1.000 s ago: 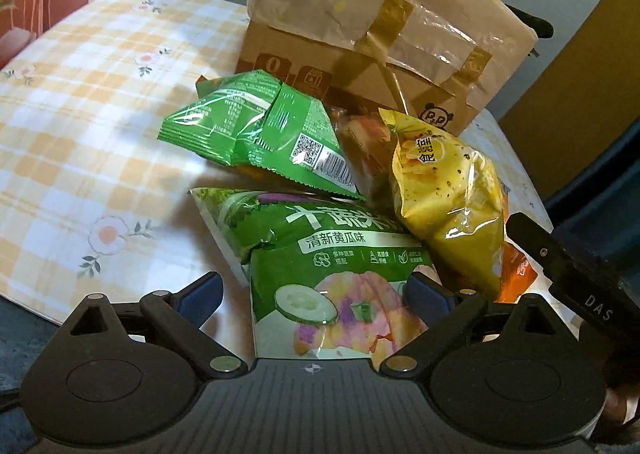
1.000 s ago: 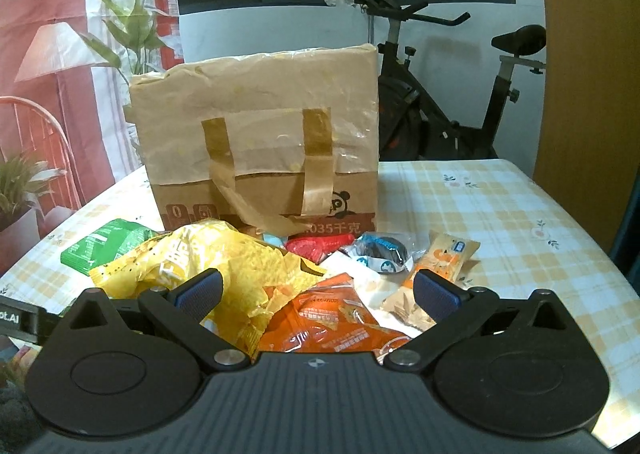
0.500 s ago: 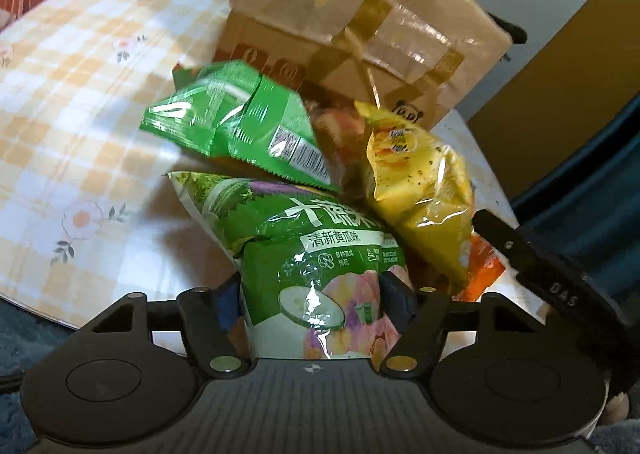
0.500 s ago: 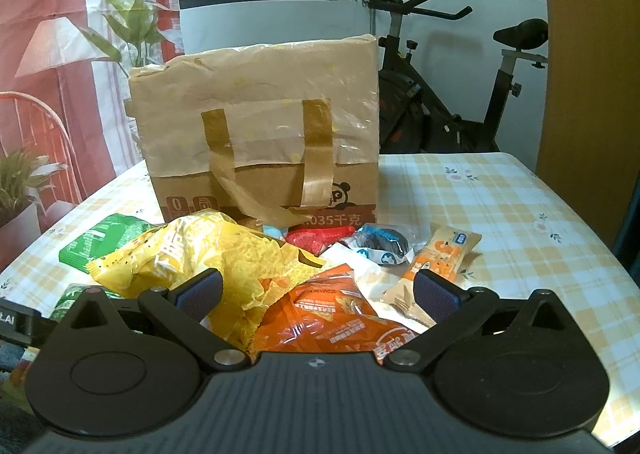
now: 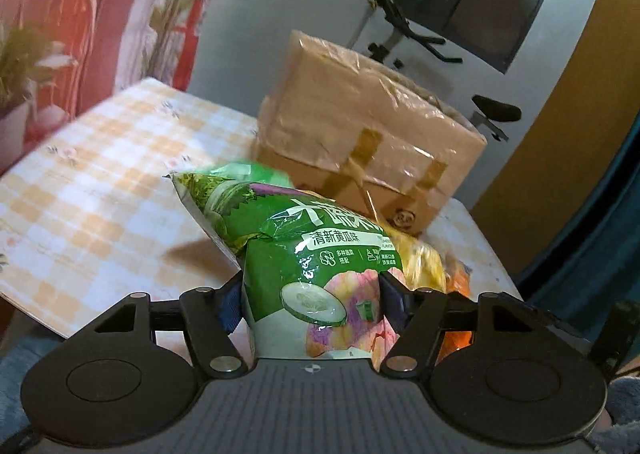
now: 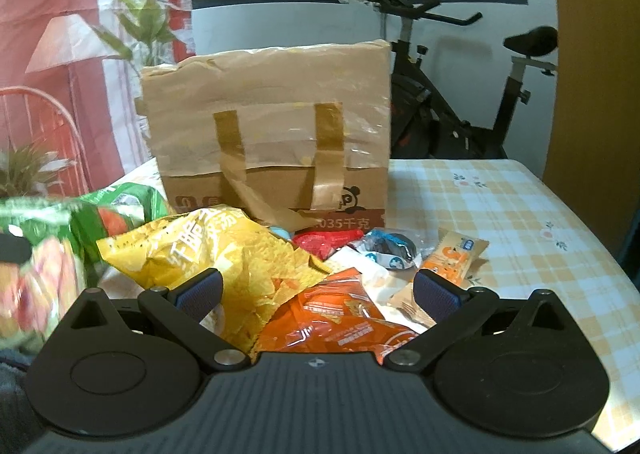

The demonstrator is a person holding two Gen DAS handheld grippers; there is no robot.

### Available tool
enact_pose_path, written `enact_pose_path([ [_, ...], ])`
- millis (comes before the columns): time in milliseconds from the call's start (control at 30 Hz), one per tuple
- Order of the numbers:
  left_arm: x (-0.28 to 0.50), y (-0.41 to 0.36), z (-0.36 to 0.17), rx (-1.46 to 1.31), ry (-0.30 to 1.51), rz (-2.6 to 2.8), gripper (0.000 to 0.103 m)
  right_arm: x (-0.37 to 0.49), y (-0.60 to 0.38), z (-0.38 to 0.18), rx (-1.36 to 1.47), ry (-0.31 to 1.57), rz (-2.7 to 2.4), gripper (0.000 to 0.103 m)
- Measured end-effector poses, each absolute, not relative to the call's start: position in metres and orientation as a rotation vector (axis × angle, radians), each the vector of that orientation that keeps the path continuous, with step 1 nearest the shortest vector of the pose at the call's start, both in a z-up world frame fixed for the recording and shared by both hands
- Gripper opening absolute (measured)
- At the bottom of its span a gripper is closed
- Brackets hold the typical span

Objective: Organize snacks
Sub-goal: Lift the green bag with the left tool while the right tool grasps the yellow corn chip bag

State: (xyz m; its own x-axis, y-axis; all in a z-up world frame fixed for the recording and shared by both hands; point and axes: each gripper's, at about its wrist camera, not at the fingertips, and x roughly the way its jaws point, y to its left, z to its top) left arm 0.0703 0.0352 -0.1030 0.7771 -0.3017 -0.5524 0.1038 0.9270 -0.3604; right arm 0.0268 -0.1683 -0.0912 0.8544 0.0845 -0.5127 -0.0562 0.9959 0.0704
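Observation:
My left gripper (image 5: 311,300) is shut on the lower end of a green cucumber-flavour chip bag (image 5: 304,254), held lifted off the checked tablecloth (image 5: 92,193). The same bag shows blurred at the left edge of the right wrist view as the green chip bag (image 6: 36,254). My right gripper (image 6: 318,290) is open, hovering over a yellow chip bag (image 6: 224,254) and an orange snack packet (image 6: 336,326), touching neither. Behind them lie a red packet (image 6: 320,244), a dark cookie pack (image 6: 390,248) and an orange bar wrapper (image 6: 456,260).
A taped brown cardboard box (image 6: 272,133) stands upright behind the snack pile. An exercise bike (image 6: 460,101) is past the table's far edge. Bare checked cloth (image 6: 500,213) stretches to the right of the pile. A second green bag (image 6: 128,205) lies left of the yellow one.
The left gripper closed on the green cucumber bag, then rose and tipped upward with it, lifting it off the pile. The right gripper stayed in place, still open.

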Motion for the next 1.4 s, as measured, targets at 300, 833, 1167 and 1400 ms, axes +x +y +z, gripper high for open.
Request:
enact_pose_path([
  [300, 0.051, 0.045, -0.09, -0.266, 0.561, -0.123, 0.069, 0.026, -0.157, -0.094, -0.023, 0.529, 0.125, 0.103],
  [833, 0.047, 0.056, -0.087, -0.195, 0.514, 0.041, 0.07, 0.042, -0.117, -0.101, -0.201, 0.608, 0.396, 0.103],
  [1167, 0.049, 0.068, -0.091, -0.224, 0.527, 0.098, 0.07, 0.069, -0.083, -0.122, -0.321, 0.701, 0.559, 0.103],
  [1400, 0.051, 0.069, -0.096, -0.225, 0.542, 0.097, 0.07, 0.088, -0.074, -0.141, -0.307, 0.793, 0.549, 0.099],
])
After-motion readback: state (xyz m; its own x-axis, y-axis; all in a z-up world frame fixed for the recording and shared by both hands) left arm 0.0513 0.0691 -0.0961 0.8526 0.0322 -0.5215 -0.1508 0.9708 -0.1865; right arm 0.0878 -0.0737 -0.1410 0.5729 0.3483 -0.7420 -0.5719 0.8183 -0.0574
